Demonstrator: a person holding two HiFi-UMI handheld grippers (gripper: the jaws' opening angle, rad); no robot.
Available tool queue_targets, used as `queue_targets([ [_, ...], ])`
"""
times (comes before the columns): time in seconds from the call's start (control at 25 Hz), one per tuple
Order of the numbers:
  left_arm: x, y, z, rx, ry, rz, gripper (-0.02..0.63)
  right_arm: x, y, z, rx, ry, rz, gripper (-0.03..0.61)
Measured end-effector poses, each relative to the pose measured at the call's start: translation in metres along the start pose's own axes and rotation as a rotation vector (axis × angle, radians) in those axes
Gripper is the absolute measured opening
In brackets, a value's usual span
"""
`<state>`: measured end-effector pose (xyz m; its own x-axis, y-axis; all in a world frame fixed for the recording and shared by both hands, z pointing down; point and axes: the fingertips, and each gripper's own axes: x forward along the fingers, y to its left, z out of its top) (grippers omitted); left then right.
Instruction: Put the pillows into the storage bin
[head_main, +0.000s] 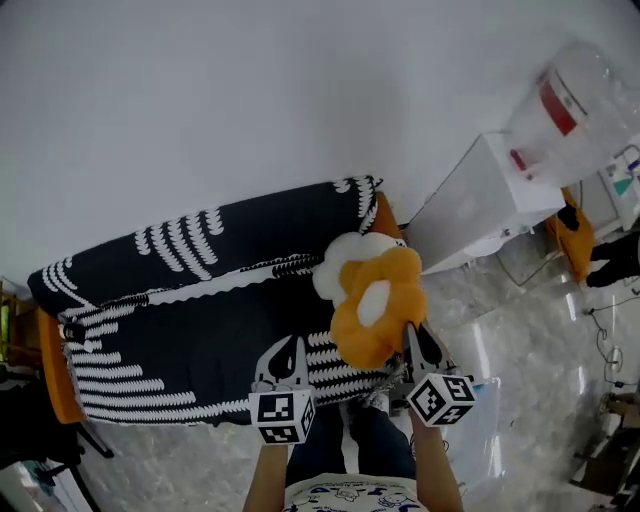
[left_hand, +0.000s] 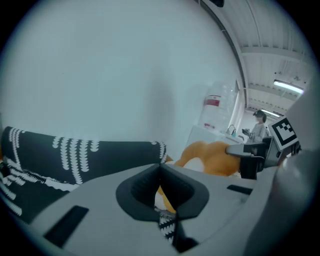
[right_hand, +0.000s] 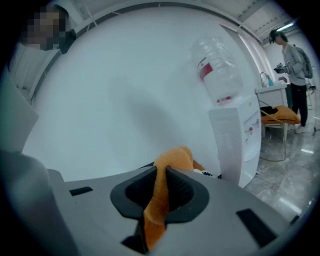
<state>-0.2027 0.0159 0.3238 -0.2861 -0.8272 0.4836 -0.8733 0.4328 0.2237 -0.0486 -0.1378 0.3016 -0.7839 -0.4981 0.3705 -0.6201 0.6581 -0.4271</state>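
Note:
A flower-shaped pillow (head_main: 375, 300), orange petals around a white centre with a white flower behind it, hangs in the air over the right end of the sofa. My right gripper (head_main: 411, 338) is shut on an orange petal; in the right gripper view the orange fabric (right_hand: 159, 200) is pinched between the jaws of the right gripper (right_hand: 160, 172). My left gripper (head_main: 283, 350) is raised beside it on the left, jaws together and holding nothing. The left gripper view looks past the closed jaws of the left gripper (left_hand: 160, 167) to the pillow (left_hand: 212, 155) at the right.
A sofa (head_main: 200, 300) under a black cover with white patterns stands against the white wall. Right of it is a white water dispenser (head_main: 480, 200) with a large bottle (head_main: 570, 100). A translucent container (head_main: 482, 430) sits on the floor by my right leg. A person (right_hand: 291, 60) stands far right.

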Motion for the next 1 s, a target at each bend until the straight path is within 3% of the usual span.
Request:
queue_targets([
  [0.2, 0.027, -0.097, 0.010, 0.092, 0.015, -0.178, 0.012, -0.075, -0.074, 0.041, 0.059, -0.134, -0.159, 0.061],
  [0.48, 0.030, -0.240, -0.014, 0.189, 0.050, -0.353, 0.012, -0.200, -0.183, 0.056, 0.126, -0.243, -0.363, 0.061],
  [0.8, 0.006, -0.393, -0.070, 0.286, 0.113, -0.512, 0.012, -0.358, -0.292, 0.033, 0.198, -0.301, -0.563, 0.060],
  [1.0, -0.010, -0.481, -0.108, 0.365, 0.150, -0.617, 0.012, -0.442, -0.343, -0.001, 0.263, -0.322, -0.672, 0.060],
])
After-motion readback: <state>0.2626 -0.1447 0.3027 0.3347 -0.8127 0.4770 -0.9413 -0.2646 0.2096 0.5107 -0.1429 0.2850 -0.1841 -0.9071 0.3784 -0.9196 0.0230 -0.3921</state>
